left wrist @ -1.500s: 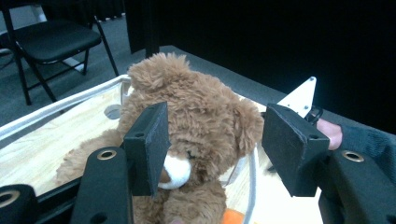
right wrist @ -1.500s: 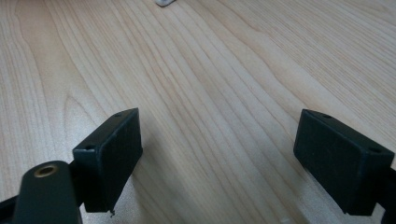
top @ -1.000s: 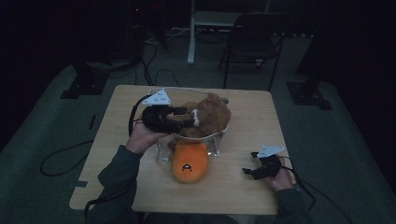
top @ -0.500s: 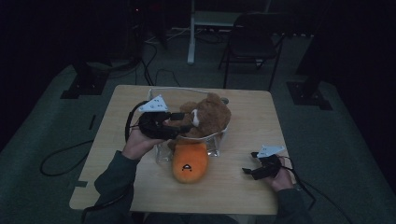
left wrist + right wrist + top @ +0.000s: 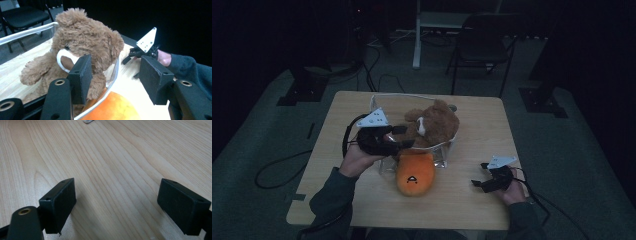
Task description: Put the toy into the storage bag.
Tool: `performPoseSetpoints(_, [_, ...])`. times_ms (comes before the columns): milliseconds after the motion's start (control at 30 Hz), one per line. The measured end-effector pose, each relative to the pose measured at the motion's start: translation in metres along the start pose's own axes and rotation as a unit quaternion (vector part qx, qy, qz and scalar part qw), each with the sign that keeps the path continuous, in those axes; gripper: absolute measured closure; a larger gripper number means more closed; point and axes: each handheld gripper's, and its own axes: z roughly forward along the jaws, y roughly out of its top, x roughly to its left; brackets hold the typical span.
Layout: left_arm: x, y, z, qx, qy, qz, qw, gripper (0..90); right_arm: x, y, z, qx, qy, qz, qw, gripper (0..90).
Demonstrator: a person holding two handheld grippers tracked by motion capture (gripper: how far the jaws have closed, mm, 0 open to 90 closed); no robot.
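L gripper (image 5: 404, 136) half open, holds nothing, jaws astride bin (image 5: 447, 145) rim by bear (image 5: 432, 125) inside. Orange plush (image 5: 414, 172) on counter (image 5: 472, 200). Close slow, square on rim. R gripper (image 5: 478, 181) wide open, empty.

Dim room, grey floor (image 5: 272, 130), a black chair (image 5: 479, 42) behind the wooden table (image 5: 472, 210).

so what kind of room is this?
Likely a lab or recording studio, not a home: one wooden table on dark carpet, a folding chair behind it, black stand bases and cables on the floor.
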Motion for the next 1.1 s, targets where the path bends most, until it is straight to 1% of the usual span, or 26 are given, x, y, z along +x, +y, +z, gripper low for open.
performPoseSetpoints(567, [-0.004, -0.014, 0.002, 0.007, 0.0, -0.003, 1.0, 43.7, 0.0, 0.0, 0.0, 0.0, -0.001, 0.001, 1.0, 14.6])
performPoseSetpoints(900, [-0.004, -0.025, 0.004, 0.011, -0.008, -0.014, 0.9998, 43.5, 0.0, 0.0, 0.0, 0.0, -0.001, 0.001, 1.0, 14.6])
performPoseSetpoints(1100, [-0.004, -0.03, 0.006, 0.013, -0.009, -0.018, 0.9997, 43.5, 0.0, 0.0, 0.0, 0.0, -0.002, 0.0, 1.0, 14.6])
